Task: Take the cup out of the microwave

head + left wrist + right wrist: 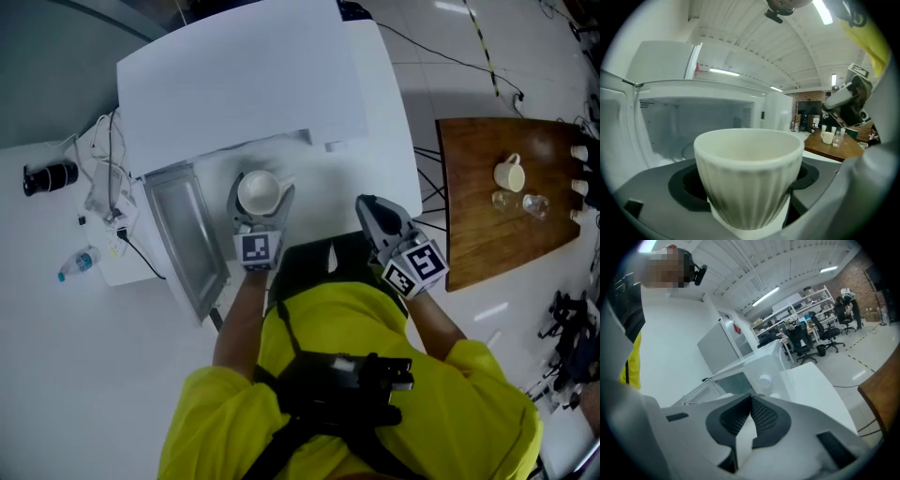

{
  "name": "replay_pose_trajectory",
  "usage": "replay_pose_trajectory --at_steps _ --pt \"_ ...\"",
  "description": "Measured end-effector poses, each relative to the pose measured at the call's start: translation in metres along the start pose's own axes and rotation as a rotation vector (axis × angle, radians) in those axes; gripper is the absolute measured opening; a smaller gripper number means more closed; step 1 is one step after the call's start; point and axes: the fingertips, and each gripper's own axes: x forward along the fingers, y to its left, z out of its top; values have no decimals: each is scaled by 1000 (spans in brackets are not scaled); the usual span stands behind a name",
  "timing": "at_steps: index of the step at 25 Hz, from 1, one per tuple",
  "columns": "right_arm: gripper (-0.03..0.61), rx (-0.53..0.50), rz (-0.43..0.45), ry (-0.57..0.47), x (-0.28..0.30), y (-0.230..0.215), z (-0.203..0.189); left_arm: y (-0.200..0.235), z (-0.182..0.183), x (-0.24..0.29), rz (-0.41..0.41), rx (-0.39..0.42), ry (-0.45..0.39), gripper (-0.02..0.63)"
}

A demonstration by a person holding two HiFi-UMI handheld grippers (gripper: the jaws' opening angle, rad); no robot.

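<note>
"Head view, talk me through it: where is the cup [260, 190] sitting right now?"

"I'm gripping it in my left gripper [262, 208], with the jaws pinching its ribbed sides from both flanks. I'm holding it just in front of the mouth of the white microwave [239, 89]. The microwave door [183, 234] is hanging wide open on my left. In the left gripper view the open cavity is showing behind the cup's rim, so I'm judging the cup to be outside the oven, or as good as. Whether it's resting on the white tabletop [328, 183] or hanging above it, I'm not able to tell."

"And your other hand?"

"My right gripper [367, 204] is idling off to the right with its jaws pressed together on nothing. The right gripper view is showing the pads meeting at the tips."

"So which step are we watching?"

"The carry-out, I'd say. The lift is looking done. What I'm needing next is a level pull toward me with the cup upright, then a free patch of tabletop to set it on. The wooden table [478, 216] with its cream mug [509, 172] and glasses [535, 204] is standing well apart on my right, so the tabletop by the oven is looking like the nearer landing. I'm letting go only once the base is flat down."
</note>
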Motion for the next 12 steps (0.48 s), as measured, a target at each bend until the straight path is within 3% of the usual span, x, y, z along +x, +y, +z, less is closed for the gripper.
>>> replay_pose_trajectory --at_steps 6,12 --pt "6 42 -149 -12 -49 -58 -15 -102 -48 33 -181 9 100 465" --pt "6 71 -259 -44 -97 -101 -23 -171 -49 93 -264 10 104 465"
